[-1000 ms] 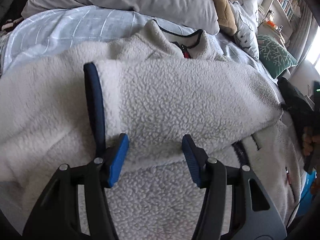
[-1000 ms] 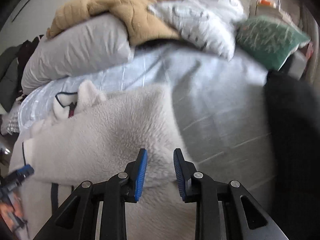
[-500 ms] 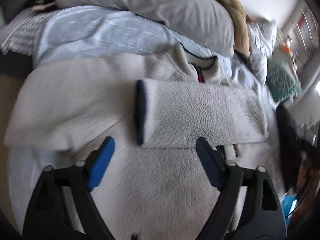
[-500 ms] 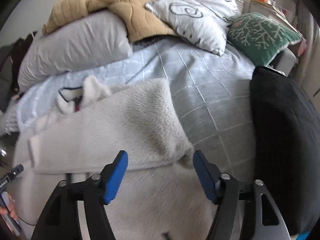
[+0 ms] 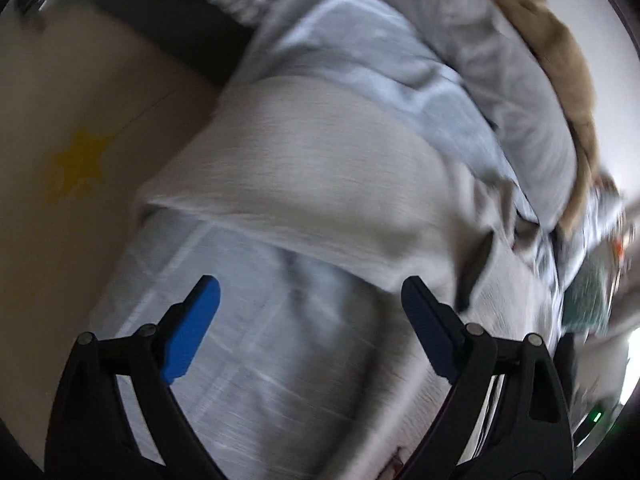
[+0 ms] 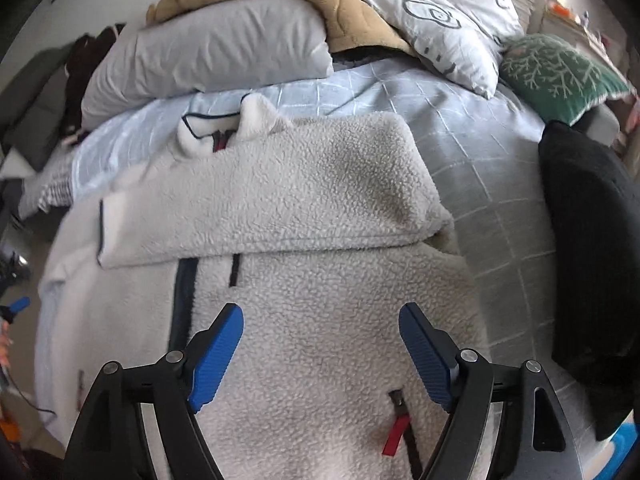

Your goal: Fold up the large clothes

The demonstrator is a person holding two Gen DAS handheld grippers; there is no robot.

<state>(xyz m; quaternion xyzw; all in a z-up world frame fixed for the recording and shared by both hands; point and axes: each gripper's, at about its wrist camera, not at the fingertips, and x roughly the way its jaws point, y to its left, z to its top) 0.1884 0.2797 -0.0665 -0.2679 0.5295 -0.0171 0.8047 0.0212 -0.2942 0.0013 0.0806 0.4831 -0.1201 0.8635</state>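
Fleece jacket [image 6: 320,320]: cream, flat on bed, zip side up, one sleeve [image 6: 272,204] folded across chest.
Collar [image 6: 224,132]: toward pillows.
Bed cover [image 6: 460,128]: pale blue check, under jacket.
Right tongs [image 6: 320,352]: above jacket's lower front, jaws opening, nothing btwn.
Left tongs [image 5: 310,320]: over bed edge, jaws opening, empty; view blurred.
Pillows [image 6: 208,56]: head of bed.

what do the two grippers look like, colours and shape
Both look alike. The left gripper and right gripper each have two black plastic fingers with open triangular cutouts and small silver pivot screws. Each finger ends in a blue ribbed pad. No cables or markings show on them, and no sleeves are in view.
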